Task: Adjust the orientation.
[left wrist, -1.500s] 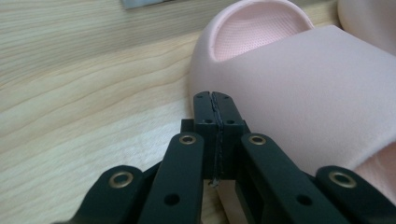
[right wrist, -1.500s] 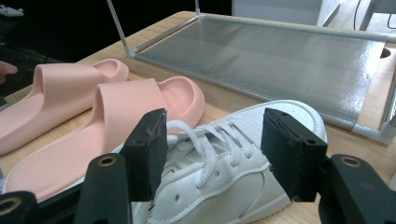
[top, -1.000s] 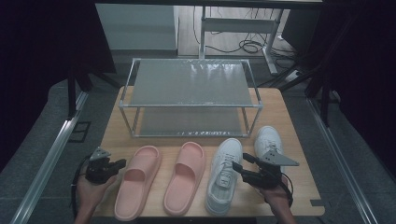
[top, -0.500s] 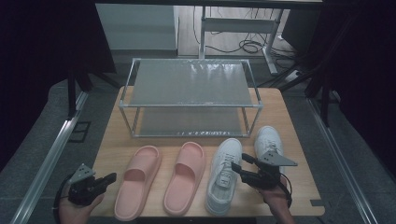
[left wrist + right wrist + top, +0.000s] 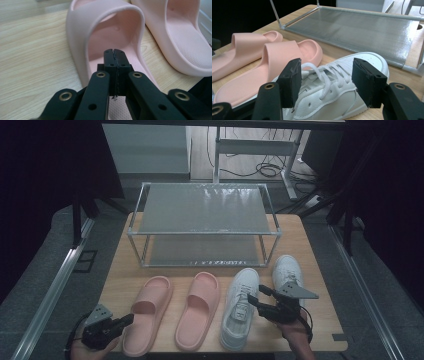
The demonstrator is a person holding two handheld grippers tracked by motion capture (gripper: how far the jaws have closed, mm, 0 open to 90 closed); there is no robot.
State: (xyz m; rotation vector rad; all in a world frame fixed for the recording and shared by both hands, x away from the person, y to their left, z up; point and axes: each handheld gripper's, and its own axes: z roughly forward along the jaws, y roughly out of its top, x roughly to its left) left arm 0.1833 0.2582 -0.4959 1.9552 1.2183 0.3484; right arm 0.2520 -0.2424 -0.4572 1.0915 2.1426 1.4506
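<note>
We saw the left gripper [image 5: 125, 320] with its jaws pressed flat together and nothing between them; in the left gripper view its tips [image 5: 115, 53] pointed into the heel end of the left pink slipper [image 5: 100, 37], just short of the strap. From above, that gripper sat at the near left corner of the wooden table [image 5: 120, 275], held in a hand [image 5: 87, 347] at the table's edge, with its tips just beside the heel of that slipper [image 5: 147, 312].

The right gripper [image 5: 255, 297] had its jaws spread wide. In the right gripper view the pads [image 5: 367, 82] stood on either side of the laces of the left white sneaker [image 5: 332, 92]; whether they touched the shoe we could not tell. From above, the tips reached over the middle of that sneaker [image 5: 240, 312].

Farther out, the right pink slipper [image 5: 199, 307] lay between the first slipper and the sneaker, and the right white sneaker [image 5: 286, 270] lay beside the right gripper, partly behind it. All four lay in a row along the near half of the table. Behind them stood a two-tier metal rack [image 5: 205, 210].
</note>
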